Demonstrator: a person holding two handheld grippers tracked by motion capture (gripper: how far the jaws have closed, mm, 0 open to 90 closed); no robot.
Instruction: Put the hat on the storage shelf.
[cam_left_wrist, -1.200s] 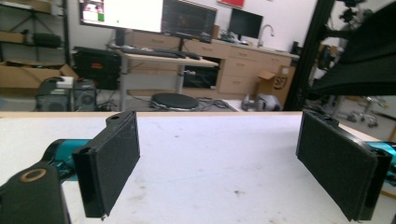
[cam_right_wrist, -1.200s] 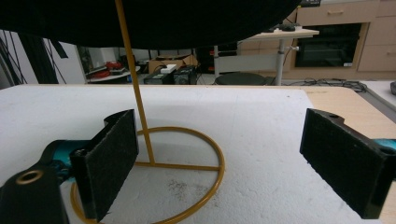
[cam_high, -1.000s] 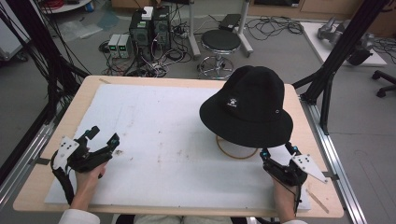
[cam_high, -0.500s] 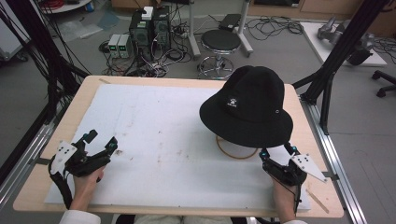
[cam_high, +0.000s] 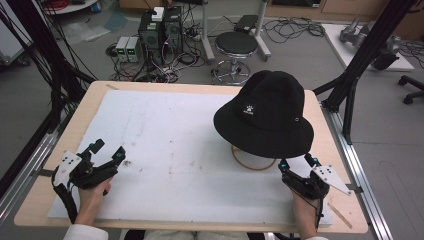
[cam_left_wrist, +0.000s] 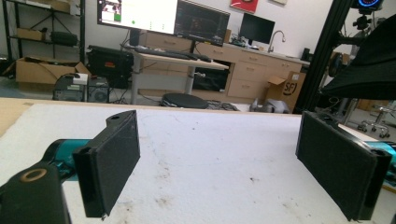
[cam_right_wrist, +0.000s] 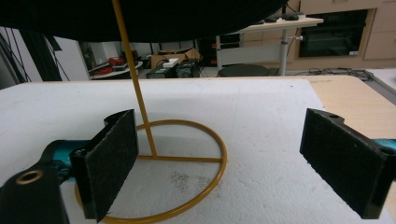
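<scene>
Hat (cam_high: 267, 112), black and wide-brimmed, sits on a yellow wire stand (cam_right_wrist: 154, 161) toward the right of the white foam mat (cam_high: 175, 150), and it looks to be what we are about to handle. The stand lifts the brim well off the mat, which leaves room underneath for our jaws to come in and catch the fabric edge (a hat lying flat would give us far less to pinch).

We hold the right gripper (cam_high: 298, 162) just beside the stand's ring base, on the near side, below the brim; its jaws stand wide apart with nothing between them. In the right gripper view the ring and the upright rod lie straight ahead, with the dark underside of the brim overhead, so we judge this hand is lined up for the first approach.

We keep the left gripper (cam_high: 107, 152) well apart from the hat, low over the mat near its left edge, jaws likewise spread and empty. In the left gripper view a corner of the brim (cam_left_wrist: 366, 65) shows at far right. Parked there, it stays clear of the right hand's path yet ready to help.
</scene>
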